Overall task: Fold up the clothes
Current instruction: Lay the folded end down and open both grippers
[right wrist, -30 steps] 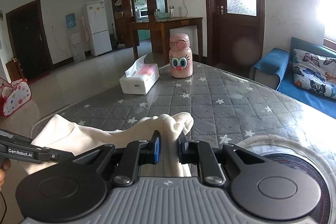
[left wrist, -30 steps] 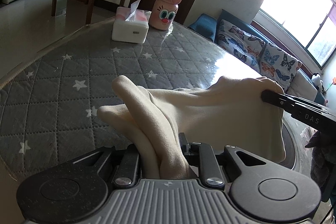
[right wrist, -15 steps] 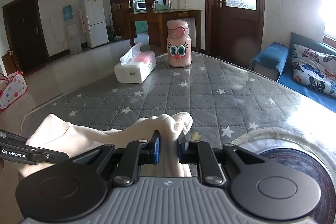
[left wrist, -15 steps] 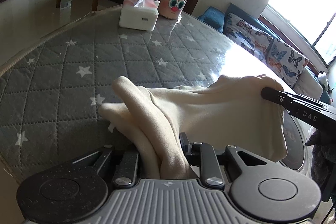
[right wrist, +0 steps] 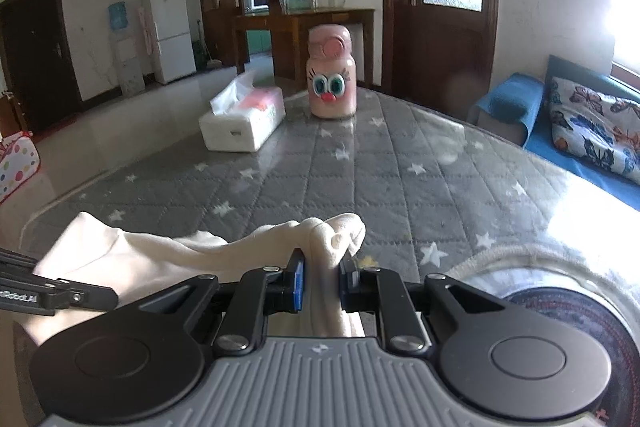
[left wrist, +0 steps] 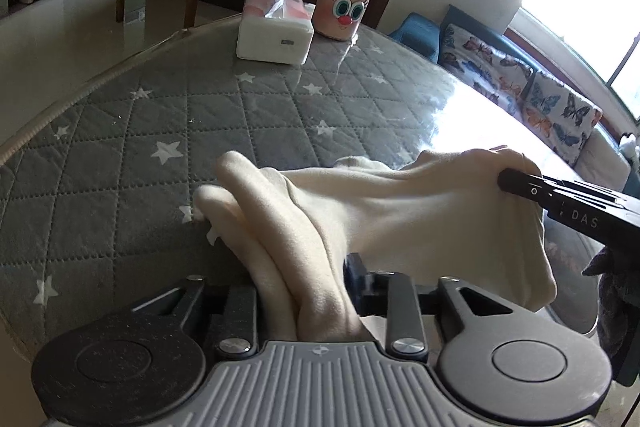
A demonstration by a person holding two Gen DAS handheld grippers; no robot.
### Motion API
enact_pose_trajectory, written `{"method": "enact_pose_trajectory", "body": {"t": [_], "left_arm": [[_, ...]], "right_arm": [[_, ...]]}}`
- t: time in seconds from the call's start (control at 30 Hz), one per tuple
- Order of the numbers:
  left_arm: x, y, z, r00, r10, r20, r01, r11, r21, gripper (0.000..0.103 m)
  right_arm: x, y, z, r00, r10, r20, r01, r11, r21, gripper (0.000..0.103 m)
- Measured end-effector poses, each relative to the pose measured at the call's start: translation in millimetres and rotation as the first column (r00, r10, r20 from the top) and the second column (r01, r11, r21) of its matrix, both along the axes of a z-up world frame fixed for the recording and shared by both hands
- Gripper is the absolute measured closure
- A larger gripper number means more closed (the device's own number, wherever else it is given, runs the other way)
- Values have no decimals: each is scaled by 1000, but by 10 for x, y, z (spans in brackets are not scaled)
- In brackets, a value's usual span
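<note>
The soft cream cloth garment [left wrist: 400, 211] looks light and floppy – best held by its bunched corners. The left gripper [left wrist: 308, 283], at 6 o'clock, is opening around its bunch; the right gripper [right wrist: 322, 275] is clamped on its own.

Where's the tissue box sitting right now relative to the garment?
In both wrist views the tissue box sits at the far edge of the star-quilted table, just left of the pink cartoon bottle, well beyond the cream garment.
</note>
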State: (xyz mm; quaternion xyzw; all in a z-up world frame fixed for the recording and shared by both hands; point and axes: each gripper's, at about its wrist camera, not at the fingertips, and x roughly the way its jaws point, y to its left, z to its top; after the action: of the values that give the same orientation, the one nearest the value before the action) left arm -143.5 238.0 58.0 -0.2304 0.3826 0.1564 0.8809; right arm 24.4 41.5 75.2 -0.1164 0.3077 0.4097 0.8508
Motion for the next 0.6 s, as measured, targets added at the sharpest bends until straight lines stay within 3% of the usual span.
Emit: {"method": "enact_pose_trajectory", "body": {"t": [0.2,0.33,0.6], "left_arm": [[-22,29,-52,1000,17,-22,-17,1000,10,51],[-39,30,-54,999,24,-30,-23,999,30,45],[-115,72,-31,997,66,-38,-63,996,62,26]], "right_arm": [[60,-23,-79,1000,-20,-20,19,1000,-11,79],[77,-41,-74,999,-33,-13,33,999,-11,79],[-65,-38,-70,999,33,-21,-34,999,-28,67]]}}
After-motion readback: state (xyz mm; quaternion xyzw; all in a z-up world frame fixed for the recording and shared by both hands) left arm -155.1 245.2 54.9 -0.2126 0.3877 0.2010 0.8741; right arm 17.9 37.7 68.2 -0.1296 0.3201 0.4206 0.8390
